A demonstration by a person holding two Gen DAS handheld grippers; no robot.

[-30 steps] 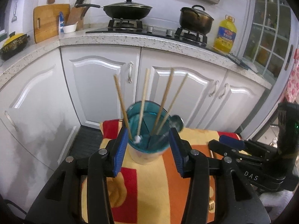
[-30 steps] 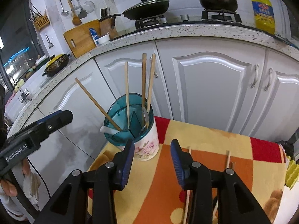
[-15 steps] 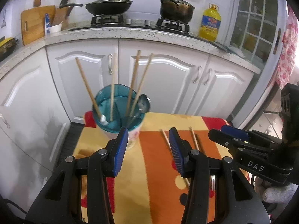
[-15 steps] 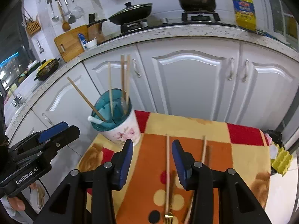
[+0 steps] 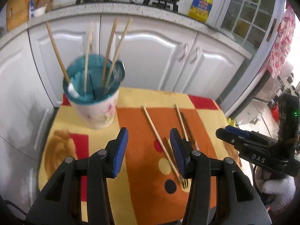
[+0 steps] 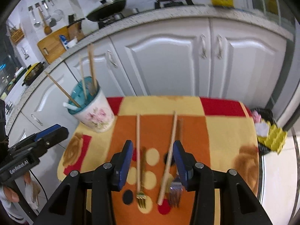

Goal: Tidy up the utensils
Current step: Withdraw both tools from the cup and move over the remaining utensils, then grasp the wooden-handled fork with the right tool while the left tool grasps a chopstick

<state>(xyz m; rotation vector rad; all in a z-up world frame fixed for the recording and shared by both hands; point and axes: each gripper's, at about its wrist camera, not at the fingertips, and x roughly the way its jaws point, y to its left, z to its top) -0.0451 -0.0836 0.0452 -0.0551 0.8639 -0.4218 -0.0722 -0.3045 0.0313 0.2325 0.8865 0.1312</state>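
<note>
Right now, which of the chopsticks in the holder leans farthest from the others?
The leftmost chopstick in the holder: it tilts sharply left, while the other three stand nearly upright together.

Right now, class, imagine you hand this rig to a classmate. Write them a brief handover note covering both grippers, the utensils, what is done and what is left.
Left gripper: open, empty, above the cloth.
Right gripper: open, empty, over the loose utensils.
Utensil holder: upright at the cloth's far left corner, holding four chopsticks and a white spoon.
Left on the patterned cloth: two chopsticks and two forks.
To do: move each into the holder.
</note>
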